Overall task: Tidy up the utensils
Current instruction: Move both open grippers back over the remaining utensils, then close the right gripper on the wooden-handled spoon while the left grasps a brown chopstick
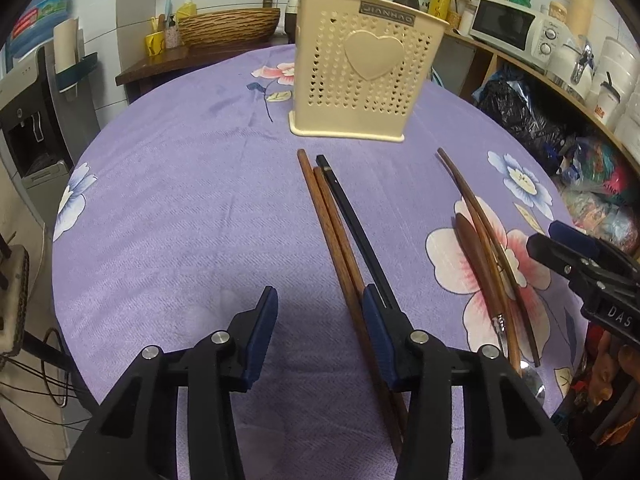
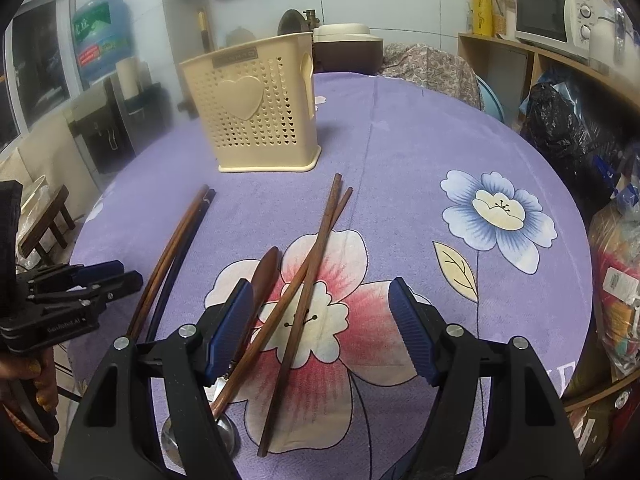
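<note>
So far nothing is sorted: from my left wrist view, the cream holder [image 1: 362,80] stands upright at the far side of the purple cloth [image 1: 180,220], and I see no utensil in it. My left gripper [image 1: 320,340] is unclenched and grasps nothing; its right pad sits over the near part of the left chopstick bundle [image 1: 340,232], two brown sticks and a black one lying side by side. Their long axis runs from near me toward the holder, far tips just short of its base. To the right, the second group [image 1: 484,248] lies on the pink flower, pointing much the same way.

From my right wrist view, my right gripper [image 2: 320,332] is spread wide and empty above that group: two brown chopsticks [image 2: 308,276] crossing in a shallow X, far ends toward the holder [image 2: 256,120], and a wooden-handled spoon [image 2: 256,288] beside my left pad, metal bowl nearest me. Every piece remains to be lifted and stood inside.
</note>
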Tool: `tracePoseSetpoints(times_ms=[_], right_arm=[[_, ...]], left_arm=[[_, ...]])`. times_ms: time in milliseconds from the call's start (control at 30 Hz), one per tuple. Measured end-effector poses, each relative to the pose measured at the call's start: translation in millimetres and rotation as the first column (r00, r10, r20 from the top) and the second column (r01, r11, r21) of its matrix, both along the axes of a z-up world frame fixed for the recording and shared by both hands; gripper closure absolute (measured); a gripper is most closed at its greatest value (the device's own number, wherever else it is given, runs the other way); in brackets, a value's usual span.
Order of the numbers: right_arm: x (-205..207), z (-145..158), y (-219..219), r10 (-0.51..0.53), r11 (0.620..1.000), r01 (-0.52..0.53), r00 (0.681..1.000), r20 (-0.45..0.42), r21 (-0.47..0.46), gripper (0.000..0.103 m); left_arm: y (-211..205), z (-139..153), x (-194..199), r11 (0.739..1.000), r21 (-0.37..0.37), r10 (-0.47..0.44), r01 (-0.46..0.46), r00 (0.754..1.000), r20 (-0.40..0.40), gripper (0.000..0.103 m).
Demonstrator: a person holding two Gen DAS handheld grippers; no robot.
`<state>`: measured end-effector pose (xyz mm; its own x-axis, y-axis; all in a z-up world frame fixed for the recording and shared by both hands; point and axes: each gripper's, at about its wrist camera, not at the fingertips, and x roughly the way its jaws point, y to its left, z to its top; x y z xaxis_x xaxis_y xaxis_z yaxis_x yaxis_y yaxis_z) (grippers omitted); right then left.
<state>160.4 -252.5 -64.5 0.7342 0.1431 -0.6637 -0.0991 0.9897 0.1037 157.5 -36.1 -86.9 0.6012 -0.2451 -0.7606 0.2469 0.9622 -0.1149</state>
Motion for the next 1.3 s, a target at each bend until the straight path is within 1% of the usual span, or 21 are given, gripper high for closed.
tracePoseSetpoints(times_ms=[100, 233, 400, 533, 700, 767, 867, 933, 1000, 1167, 1300], right_arm=[[-1, 0, 1, 0.002, 1.0, -0.002, 1.0, -0.001, 0.001, 0.032], [-1, 1, 1, 0.002, 1.0, -0.002, 1.0, -0.002, 0.001, 0.032], [-1, 4, 5, 0.007, 1.0, -0.007, 1.0, -0.002, 0.002, 0.032], [0, 5, 15, 0.042, 0.999, -0.042, 0.999, 0.003, -0.002, 0.032], [5, 3, 28, 0.102, 0.995, -0.101, 0.995, -0.006, 0.003, 0.032], [9, 0, 34, 0.127, 0.992, -0.127, 0.992, -0.018, 0.015, 0.035], [17, -6, 40, 0.157, 0.987, -0.154, 0.986, -0.052, 0.041, 0.044], [24, -12, 45, 0.158, 0.987, -0.155, 0.983, -0.088, 0.043, 0.053], [31, -16, 47, 0.154, 0.988, -0.149, 0.982, -0.109, 0.046, 0.056], [41, -23, 54, 0.127, 0.992, -0.128, 0.981, -0.145, 0.001, 0.059], [45, -25, 57, 0.113, 0.992, -0.119, 0.982, -0.151, -0.033, 0.067]], left_arm=[[-7, -4, -1, 0.999, 0.038, -0.007, 0.007, 1.0, -0.005, 0.061], [-9, -4, -2, 0.998, 0.068, -0.002, 0.001, 1.0, 0.006, 0.061], [-9, -5, -1, 0.998, 0.065, 0.0, 0.0, 1.0, -0.001, 0.061], [-14, -7, 8, 0.994, 0.108, 0.006, -0.008, 1.0, 0.014, 0.061], [2, -6, 12, 0.994, 0.102, 0.032, -0.033, 0.999, 0.01, 0.064], [15, -6, 14, 0.994, 0.09, 0.055, -0.055, 0.998, 0.008, 0.064], [28, -5, 16, 0.997, 0.045, 0.069, -0.069, 0.998, -0.009, 0.064], [29, -4, 16, 0.997, 0.042, 0.065, -0.065, 0.998, -0.011, 0.064], [29, -4, 16, 0.997, 0.044, 0.06, -0.059, 0.998, -0.012, 0.064], [31, -4, 22, 0.998, 0.022, 0.066, -0.065, 0.998, -0.019, 0.064], [32, -3, 33, 0.998, 0.026, 0.066, -0.066, 0.998, -0.021, 0.064]])
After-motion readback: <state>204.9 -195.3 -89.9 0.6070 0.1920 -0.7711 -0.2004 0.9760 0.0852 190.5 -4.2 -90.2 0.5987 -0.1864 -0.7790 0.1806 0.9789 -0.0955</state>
